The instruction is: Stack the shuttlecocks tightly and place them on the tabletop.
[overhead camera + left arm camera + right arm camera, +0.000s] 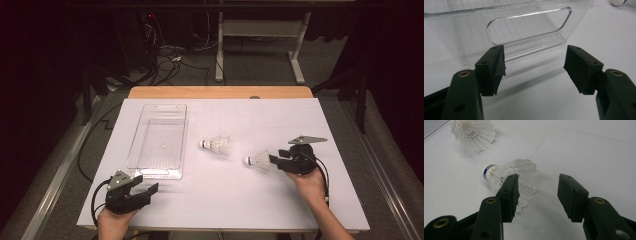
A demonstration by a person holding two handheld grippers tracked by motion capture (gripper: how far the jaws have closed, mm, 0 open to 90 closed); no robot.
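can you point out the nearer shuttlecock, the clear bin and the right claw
nearer shuttlecock (524,173): right gripper view, on its white skirt
clear bin (150,167): high view, on its near rim
right claw (278,158): high view, between its tips

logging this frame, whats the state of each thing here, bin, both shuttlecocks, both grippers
clear bin: upright on the table, holds nothing
near shuttlecock: on its side, skirt at the open right jaws, not gripped
far shuttlecock: on its side, untouched
left gripper: open, facing the bin's handle end
right gripper: open
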